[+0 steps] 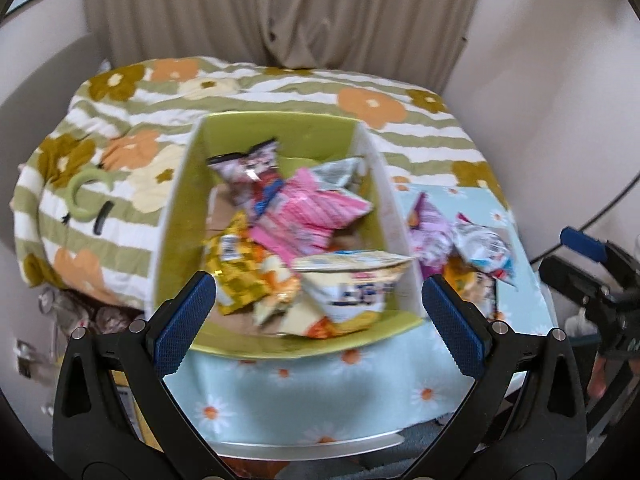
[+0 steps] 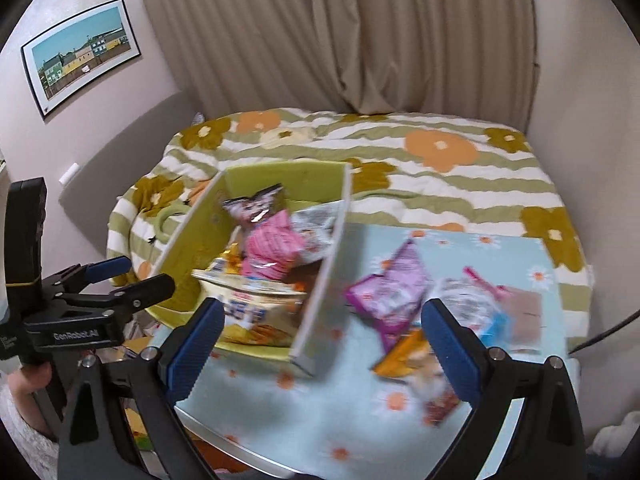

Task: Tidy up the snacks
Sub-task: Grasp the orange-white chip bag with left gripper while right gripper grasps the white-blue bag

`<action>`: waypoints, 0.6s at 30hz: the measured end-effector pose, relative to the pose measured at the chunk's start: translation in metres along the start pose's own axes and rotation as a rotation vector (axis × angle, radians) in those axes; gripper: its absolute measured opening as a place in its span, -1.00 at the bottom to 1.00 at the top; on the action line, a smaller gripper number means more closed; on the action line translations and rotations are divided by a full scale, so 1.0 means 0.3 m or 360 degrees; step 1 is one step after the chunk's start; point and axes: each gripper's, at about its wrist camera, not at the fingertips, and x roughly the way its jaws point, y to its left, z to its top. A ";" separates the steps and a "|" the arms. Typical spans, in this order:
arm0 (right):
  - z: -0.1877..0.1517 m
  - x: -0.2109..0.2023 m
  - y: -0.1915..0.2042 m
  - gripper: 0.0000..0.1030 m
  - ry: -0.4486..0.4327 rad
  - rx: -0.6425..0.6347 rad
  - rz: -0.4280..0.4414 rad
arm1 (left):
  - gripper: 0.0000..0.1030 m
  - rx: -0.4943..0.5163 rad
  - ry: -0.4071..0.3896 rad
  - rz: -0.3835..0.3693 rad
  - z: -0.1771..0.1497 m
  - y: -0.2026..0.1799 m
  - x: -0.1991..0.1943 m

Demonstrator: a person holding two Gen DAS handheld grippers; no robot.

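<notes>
Both my grippers hang above the near edge of the tabletop (image 2: 320, 412), left gripper (image 1: 320, 316) and right gripper (image 2: 324, 344) with jaws spread wide and gripping nothing. The green box (image 1: 280, 130) sits on the daisy cloth, heaped with snack packets, a pink packet (image 1: 312, 216) on top. Just right of it, apart from the box, a purple packet (image 2: 390, 292) and a few others lie loose on the cloth.

"GenRobot.AI" stands in white on the black body of the left gripper (image 2: 132, 284); the print on the snack packets is too blurred to read
</notes>
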 end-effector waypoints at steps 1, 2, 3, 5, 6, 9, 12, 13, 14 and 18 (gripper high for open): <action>0.000 -0.017 -0.028 0.91 -0.0008 -0.0001 -0.0019 | 0.99 0.0016 0.0000 -0.0012 0.001 -0.027 0.000; 0.003 -0.036 -0.067 0.91 -0.0008 0.0000 -0.0044 | 0.99 0.0027 -0.0002 -0.0024 0.003 -0.055 0.001; 0.002 -0.046 -0.095 0.91 0.0000 0.0000 -0.0063 | 0.99 0.0032 -0.0002 -0.0036 0.003 -0.076 0.001; 0.003 -0.064 -0.155 0.91 0.0005 0.0004 -0.0099 | 0.99 0.0039 0.0008 -0.0067 0.004 -0.125 0.007; 0.006 -0.074 -0.191 0.91 0.0001 0.0003 -0.0116 | 0.99 0.0035 0.0014 -0.0082 0.002 -0.155 0.013; 0.017 -0.080 -0.284 0.91 0.0011 -0.0026 -0.0135 | 0.99 0.0020 0.0033 -0.0081 -0.005 -0.227 0.032; 0.029 -0.066 -0.371 0.91 0.0053 -0.0067 -0.0077 | 0.99 -0.0037 0.0082 -0.0120 -0.019 -0.305 0.065; 0.033 -0.058 -0.400 0.91 0.0065 -0.0085 -0.0041 | 0.99 -0.0058 0.0105 -0.0126 -0.027 -0.330 0.081; 0.035 -0.050 -0.421 0.91 0.0079 -0.0101 -0.0018 | 0.99 -0.0074 0.0124 -0.0125 -0.033 -0.349 0.096; 0.041 0.010 -0.498 0.91 0.0148 -0.0218 0.0065 | 0.99 -0.0182 0.0238 -0.0138 -0.080 -0.426 0.179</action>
